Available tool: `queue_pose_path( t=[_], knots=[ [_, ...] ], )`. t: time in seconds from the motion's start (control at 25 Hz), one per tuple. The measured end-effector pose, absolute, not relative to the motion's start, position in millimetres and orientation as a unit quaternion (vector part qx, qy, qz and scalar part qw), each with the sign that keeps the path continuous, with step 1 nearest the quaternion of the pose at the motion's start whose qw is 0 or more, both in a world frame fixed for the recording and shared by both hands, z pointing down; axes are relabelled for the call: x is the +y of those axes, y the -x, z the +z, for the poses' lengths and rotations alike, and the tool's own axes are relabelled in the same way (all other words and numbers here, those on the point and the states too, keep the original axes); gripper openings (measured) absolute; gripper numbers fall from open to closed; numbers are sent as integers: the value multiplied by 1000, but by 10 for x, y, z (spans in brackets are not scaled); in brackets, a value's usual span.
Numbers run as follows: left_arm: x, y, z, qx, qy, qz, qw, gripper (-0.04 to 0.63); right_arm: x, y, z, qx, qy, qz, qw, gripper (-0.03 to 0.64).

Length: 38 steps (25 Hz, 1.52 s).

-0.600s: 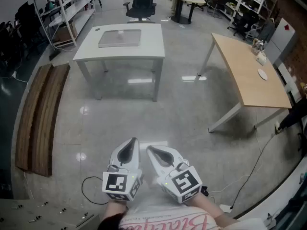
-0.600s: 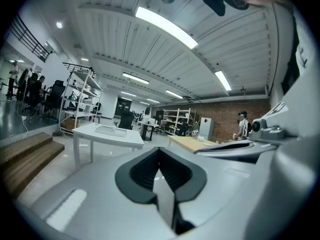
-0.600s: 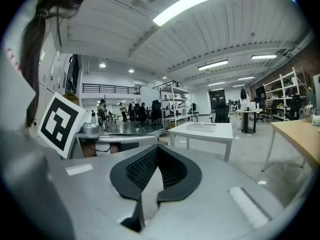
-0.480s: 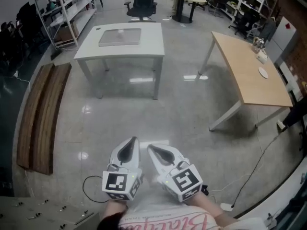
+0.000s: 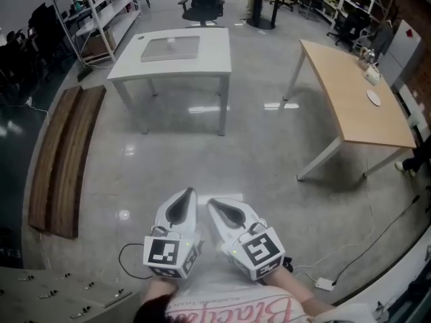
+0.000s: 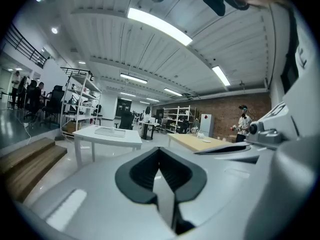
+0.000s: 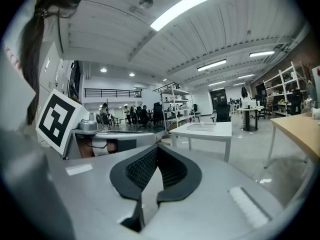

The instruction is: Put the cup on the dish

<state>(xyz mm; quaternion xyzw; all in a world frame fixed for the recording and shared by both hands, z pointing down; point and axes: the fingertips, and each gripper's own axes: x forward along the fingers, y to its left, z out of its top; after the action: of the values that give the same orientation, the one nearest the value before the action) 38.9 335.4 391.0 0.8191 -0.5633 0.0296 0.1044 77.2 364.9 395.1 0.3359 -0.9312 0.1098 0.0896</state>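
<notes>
Cup (image 5: 171,41) on white table (image 5: 209,59), across open floor (image 5: 256,153); left tongs (image 5: 186,194), right tongs (image 5: 211,204) pressed together.

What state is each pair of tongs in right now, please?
Left tongs: closed, holding nothing.
Right tongs: closed, holding nothing.

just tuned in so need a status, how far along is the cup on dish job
Done: nothing visible. In hand: nothing; the left claw and right claw are shut and empty, over the floor. Left: everything. A small white object, possibly the cup, sits on the white table; a plate-like dish lies on the wooden table.
</notes>
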Motion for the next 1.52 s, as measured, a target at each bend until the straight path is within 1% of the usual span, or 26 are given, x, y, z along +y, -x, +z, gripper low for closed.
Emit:
queue_pose_path(
  t=[0.2,0.4,0.64,1.52],
  knots=[
    [3208,-365,3882,-559,-823,34,95,0,3524,-711,3921,-936,-329,91,90,2],
    [2996,-373,3903,-555,-825,32,100,0,3343,-729,3984,-932,-335,96,97,2],
    [2573,-297,3916,-552,-827,28,101,0,2915,-692,4004,-927,-347,99,99,2],
    [552,577,3826,-565,-818,4,105,0,922,189,3858,-930,-335,83,126,2]
  ],
)
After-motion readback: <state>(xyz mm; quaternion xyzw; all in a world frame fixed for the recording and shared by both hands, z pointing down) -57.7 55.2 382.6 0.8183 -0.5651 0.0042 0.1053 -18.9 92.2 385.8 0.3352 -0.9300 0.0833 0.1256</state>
